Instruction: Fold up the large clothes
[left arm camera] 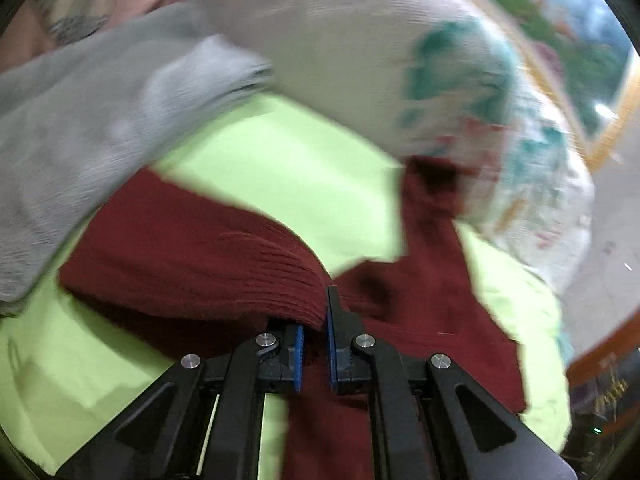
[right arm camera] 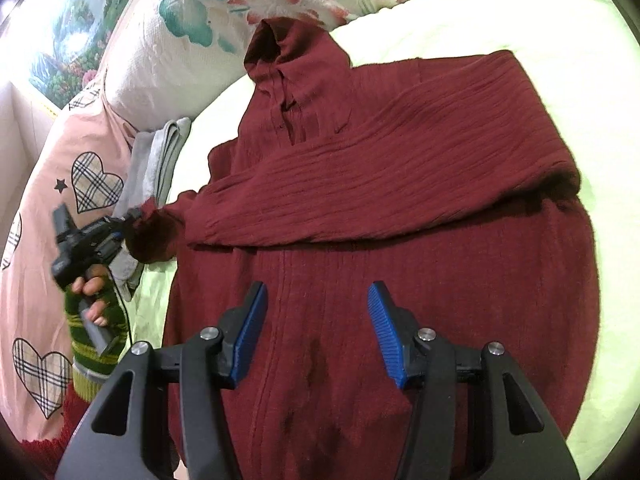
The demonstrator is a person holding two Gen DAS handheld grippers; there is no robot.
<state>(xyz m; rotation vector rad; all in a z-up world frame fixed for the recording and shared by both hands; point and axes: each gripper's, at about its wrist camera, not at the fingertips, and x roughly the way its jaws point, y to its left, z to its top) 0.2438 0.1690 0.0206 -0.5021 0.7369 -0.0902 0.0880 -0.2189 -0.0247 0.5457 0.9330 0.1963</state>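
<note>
While the sleeve (right arm camera: 360, 184) lies across the chest of the maroon sweater (right arm camera: 380, 320), the step reads as laying it flat: the cuff (left arm camera: 296, 292) is best carried level and lowered before release, so the fold stays square. Left gripper (left arm camera: 316, 320): jaws nearly closed, pinching the ribbed cuff between blue pads (left arm camera: 298, 344). Right gripper (right arm camera: 316, 308): jaws wide apart, holding nothing, over the sweater body just ahead. Sweater rests on a lime sheet (right arm camera: 520, 12); grey folded cloth (right arm camera: 160, 152) beyond the left gripper
</note>
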